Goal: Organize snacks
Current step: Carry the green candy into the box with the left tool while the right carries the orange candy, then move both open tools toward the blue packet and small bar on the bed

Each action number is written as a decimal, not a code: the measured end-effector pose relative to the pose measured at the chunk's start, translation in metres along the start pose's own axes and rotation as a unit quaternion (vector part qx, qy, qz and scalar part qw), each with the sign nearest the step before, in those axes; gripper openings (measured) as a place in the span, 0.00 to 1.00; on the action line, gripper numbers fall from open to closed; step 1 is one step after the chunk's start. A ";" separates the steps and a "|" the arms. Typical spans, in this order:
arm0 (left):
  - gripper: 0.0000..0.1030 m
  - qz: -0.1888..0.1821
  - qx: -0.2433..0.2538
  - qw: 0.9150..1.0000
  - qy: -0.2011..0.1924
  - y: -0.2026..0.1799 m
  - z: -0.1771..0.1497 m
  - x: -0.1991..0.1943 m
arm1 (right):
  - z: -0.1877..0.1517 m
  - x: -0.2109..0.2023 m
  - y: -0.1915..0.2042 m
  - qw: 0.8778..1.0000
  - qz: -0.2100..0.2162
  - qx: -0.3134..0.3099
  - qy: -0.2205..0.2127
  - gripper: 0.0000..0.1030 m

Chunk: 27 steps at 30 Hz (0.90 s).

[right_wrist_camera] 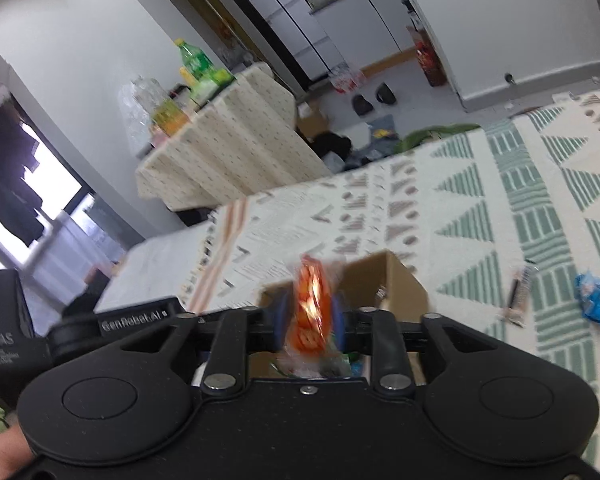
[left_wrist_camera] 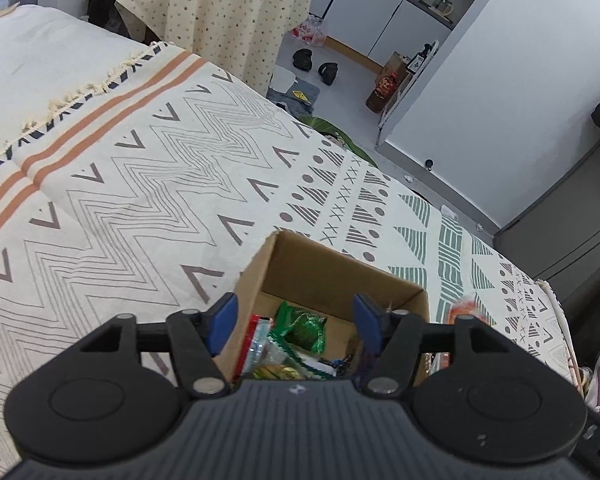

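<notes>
The orange snack packet point(right_wrist_camera: 314, 306) stands upright, pinched between the blue pads of the right gripper point(right_wrist_camera: 309, 322), just above and on the near side of the cardboard box point(right_wrist_camera: 396, 280), which sits on the patterned blanket point(right_wrist_camera: 540, 208). The step in hand looks like a drop into the box. To do it well, carry the packet forward until it hangs over the open middle rather than the near wall, lower it past the rim, and only then spread the fingers, so the slippery wrapper falls flat instead of tipping out.

In the left wrist view the left gripper point(left_wrist_camera: 296, 326) hovers over the same cardboard box point(left_wrist_camera: 340, 272) with its blue fingers spread wide and nothing between them. It should keep clear of the drop path. Inside lie a green wrapped snack point(left_wrist_camera: 306, 326) and a red-edged clear packet point(left_wrist_camera: 258, 344), with the free floor towards twelve o'clock.

Still out on the blanket, at about three o'clock from the box, are a blue packet point(right_wrist_camera: 598, 298) and a thin dark-striped stick packet point(right_wrist_camera: 518, 294).

Writing: the right wrist view is motion-blurred, so the print on the orange packet cannot be read. The left gripper's body point(right_wrist_camera: 136, 324), seen at nine o'clock, reads "GenRobot.AI", and nearer the edge "DAS".
</notes>
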State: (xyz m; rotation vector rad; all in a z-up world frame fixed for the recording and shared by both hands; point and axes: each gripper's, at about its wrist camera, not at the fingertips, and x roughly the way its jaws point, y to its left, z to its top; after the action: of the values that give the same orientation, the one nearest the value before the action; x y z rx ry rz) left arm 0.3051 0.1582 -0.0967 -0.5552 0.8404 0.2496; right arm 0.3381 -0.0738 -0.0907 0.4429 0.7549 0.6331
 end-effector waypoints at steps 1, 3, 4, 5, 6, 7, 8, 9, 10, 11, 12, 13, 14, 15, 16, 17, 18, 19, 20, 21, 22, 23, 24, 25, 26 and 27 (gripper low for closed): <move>0.67 0.000 0.000 1.000 -0.002 0.001 0.000 -0.002 | 0.000 -0.001 0.001 1.000 0.003 -0.004 -0.001 0.57; 0.70 -0.001 -0.001 1.000 -0.007 0.001 0.000 -0.008 | 0.000 -0.004 0.000 1.000 -0.010 -0.001 -0.006 0.62; 0.73 -0.003 -0.001 1.000 -0.010 0.002 0.000 -0.011 | 0.001 -0.005 -0.001 1.000 -0.011 0.002 -0.004 0.62; 0.77 -0.004 -0.001 1.000 -0.012 0.001 0.000 -0.013 | 0.001 -0.008 -0.003 1.000 -0.010 0.006 -0.004 0.62; 0.79 -0.004 -0.001 1.000 -0.015 0.001 0.000 -0.016 | 0.002 -0.010 -0.004 1.000 -0.012 0.009 -0.005 0.62; 0.81 -0.003 0.000 1.000 -0.017 0.000 -0.001 -0.019 | 0.002 -0.012 -0.005 1.000 -0.016 0.011 -0.005 0.62; 0.83 -0.003 0.003 1.000 -0.019 -0.001 -0.002 -0.021 | 0.002 -0.014 -0.006 1.000 -0.020 0.012 -0.004 0.62; 0.84 -0.002 0.005 1.000 -0.019 -0.002 -0.003 -0.023 | 0.003 -0.017 -0.007 1.000 -0.025 0.012 -0.002 0.62; 0.85 -0.002 0.008 1.000 -0.018 -0.004 -0.004 -0.025 | 0.003 -0.019 -0.007 1.000 -0.029 0.011 0.001 0.62; 0.86 -0.002 0.010 1.000 -0.016 -0.005 -0.005 -0.026 | 0.003 -0.021 -0.008 0.999 -0.034 0.011 0.003 0.62; 0.86 -0.003 0.013 1.000 -0.015 -0.007 -0.007 -0.028 | 0.003 -0.024 -0.009 0.999 -0.037 0.010 0.005 0.62; 0.87 -0.003 0.016 1.000 -0.014 -0.009 -0.009 -0.029 | 0.002 -0.027 -0.011 0.999 -0.040 0.009 0.007 0.62; 0.87 -0.003 0.019 1.000 -0.014 -0.011 -0.010 -0.031 | 0.003 -0.031 -0.012 0.999 -0.044 0.007 0.007 0.62; 0.88 -0.003 0.023 1.000 -0.014 -0.014 -0.011 -0.032 | 0.004 -0.034 -0.015 0.999 -0.049 0.007 0.007 0.62; 0.88 -0.004 0.026 1.000 -0.014 -0.017 -0.013 -0.033 | 0.005 -0.038 -0.018 0.998 -0.054 0.008 0.008 0.62; 0.88 -0.004 0.030 0.999 -0.014 -0.021 -0.014 -0.035 | 0.006 -0.042 -0.021 0.998 -0.057 0.010 0.008 0.62; 0.89 -0.005 0.033 0.999 -0.015 -0.025 -0.016 -0.036 | 0.007 -0.044 -0.024 0.998 -0.061 0.012 0.008 0.62; 0.90 -0.007 0.036 0.999 -0.017 -0.029 -0.017 -0.038 | 0.008 -0.047 -0.029 0.998 -0.067 0.014 0.008 0.62; 0.92 -0.010 0.039 0.999 -0.017 -0.033 -0.019 -0.039 | 0.008 -0.050 -0.032 0.997 -0.072 0.015 0.008 0.62; 0.92 -0.014 0.043 0.999 -0.018 -0.037 -0.020 -0.040 | 0.008 -0.053 -0.036 0.997 -0.075 0.018 0.009 0.62; 0.92 -0.017 0.049 0.998 -0.020 -0.042 -0.022 -0.042 | 0.008 -0.056 -0.040 0.997 -0.076 0.021 0.010 0.62; 0.92 -0.017 0.056 0.998 -0.023 -0.047 -0.023 -0.044 | 0.008 -0.058 -0.044 0.997 -0.078 0.023 0.010 0.62; 0.92 -0.015 0.063 0.998 -0.027 -0.052 -0.025 -0.046 | 0.009 -0.061 -0.049 0.996 -0.082 0.025 0.010 0.62; 0.93 -0.015 0.069 0.997 -0.029 -0.057 -0.027 -0.048 | 0.009 -0.064 -0.053 0.996 -0.085 0.028 0.010 0.62; 0.94 -0.015 0.072 0.997 -0.029 -0.061 -0.027 -0.049 | 0.011 -0.066 -0.057 0.996 -0.089 0.030 0.010 0.62; 0.94 -0.016 0.075 0.997 -0.027 -0.066 -0.029 -0.049 | 0.012 -0.069 -0.061 0.995 -0.091 0.033 0.009 0.62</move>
State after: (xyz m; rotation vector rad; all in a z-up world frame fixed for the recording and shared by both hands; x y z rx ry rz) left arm 0.2827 0.0879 -0.0506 -0.4182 0.7897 0.1704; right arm 0.3307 -0.1659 -0.0840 0.4236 0.8253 0.4426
